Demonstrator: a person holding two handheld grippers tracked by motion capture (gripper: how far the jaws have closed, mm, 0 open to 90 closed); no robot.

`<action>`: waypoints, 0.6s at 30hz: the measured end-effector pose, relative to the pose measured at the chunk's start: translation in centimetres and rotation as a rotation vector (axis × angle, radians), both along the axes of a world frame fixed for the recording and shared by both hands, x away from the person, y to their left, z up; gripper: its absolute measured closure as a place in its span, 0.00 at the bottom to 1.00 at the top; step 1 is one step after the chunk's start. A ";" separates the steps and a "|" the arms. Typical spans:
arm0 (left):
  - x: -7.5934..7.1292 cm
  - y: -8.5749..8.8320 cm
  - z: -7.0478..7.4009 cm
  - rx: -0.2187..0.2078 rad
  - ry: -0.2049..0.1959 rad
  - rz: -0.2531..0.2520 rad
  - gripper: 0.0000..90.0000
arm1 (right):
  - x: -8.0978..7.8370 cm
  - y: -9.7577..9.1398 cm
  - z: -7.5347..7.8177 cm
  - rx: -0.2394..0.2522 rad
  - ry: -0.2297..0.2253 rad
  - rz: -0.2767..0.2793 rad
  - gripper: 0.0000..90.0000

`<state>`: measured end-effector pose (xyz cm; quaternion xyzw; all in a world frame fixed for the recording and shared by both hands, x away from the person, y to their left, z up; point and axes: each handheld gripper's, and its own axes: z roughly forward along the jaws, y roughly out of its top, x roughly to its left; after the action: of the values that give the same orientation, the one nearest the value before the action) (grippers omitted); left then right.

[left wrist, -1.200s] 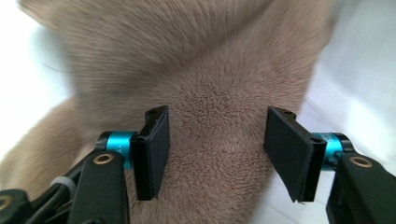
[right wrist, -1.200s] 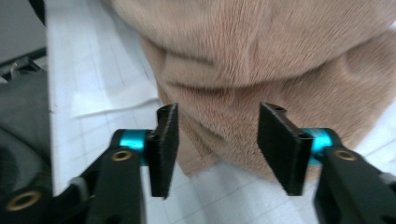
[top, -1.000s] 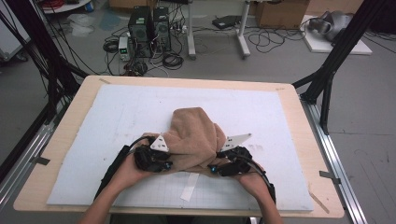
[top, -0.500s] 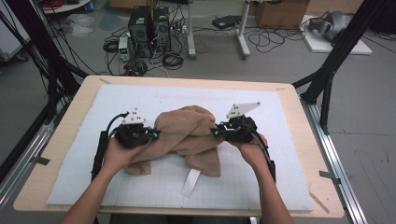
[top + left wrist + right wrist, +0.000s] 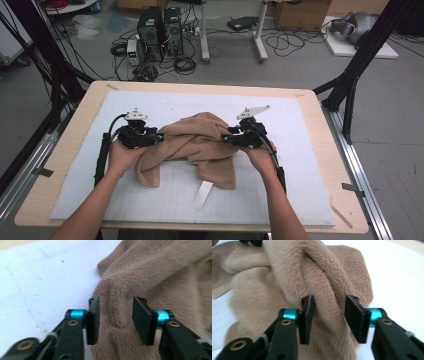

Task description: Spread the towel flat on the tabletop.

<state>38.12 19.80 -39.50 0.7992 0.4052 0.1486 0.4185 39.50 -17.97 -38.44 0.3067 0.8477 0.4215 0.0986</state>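
While the tan towel [image 5: 195, 145] sits bunched mid-worktop [image 5: 65, 150], both my left gripper [image 5: 159, 138] and right gripper [image 5: 226, 138] have just been opening, fingers spread around loose folds; flattening's hardly started.

a grey floor [image 5: 300, 75] is being cluttered by cables [image 5: 180, 62], computer towers [image 5: 160, 25] and cardboard boxes [image 5: 297, 14] beyond the wooden table [image 5: 70, 145].

towels: one tan towel [image 5: 200, 142], crumpled on the mat
grippers: two, a left gripper [image 5: 159, 138] and a right gripper [image 5: 226, 138]
hands: two, a left hand [image 5: 122, 155] and a right hand [image 5: 260, 157]
mats: one white gridded mat [image 5: 300, 165]
tables: one wooden table [image 5: 327, 145]
paper strips: one white strip [image 5: 202, 195] on the mat
computer towers on the floor: two [image 5: 161, 27]
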 end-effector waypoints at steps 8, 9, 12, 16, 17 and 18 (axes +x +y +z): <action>-5.3 1.7 1.5 0.014 -0.064 -0.058 0.54 | -5.7 -1.4 1.0 0.018 -0.081 0.045 0.55; -5.3 1.7 1.5 0.014 -0.064 -0.058 0.53 | -6.1 -1.4 0.7 0.016 -0.083 0.065 0.55; -6.9 1.4 0.2 0.030 -0.054 -0.084 0.53 | -7.7 -0.7 -0.9 -0.026 -0.035 0.136 0.55; -8.1 1.1 -2.2 0.098 -0.028 -0.096 0.53 | -8.8 0.5 -3.7 -0.067 0.039 0.214 0.54; -8.1 1.0 -2.7 0.119 -0.007 -0.098 0.53 | -8.8 0.5 -3.7 -0.067 0.039 0.214 0.54; -8.1 0.9 -3.2 0.129 0.000 -0.102 0.55 | -8.7 1.4 -5.0 -0.085 0.079 0.226 0.53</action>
<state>29.98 20.69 -42.68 0.8440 0.3536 0.1528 0.3732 30.76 -16.61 -43.44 0.2211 0.8972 0.3812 0.0302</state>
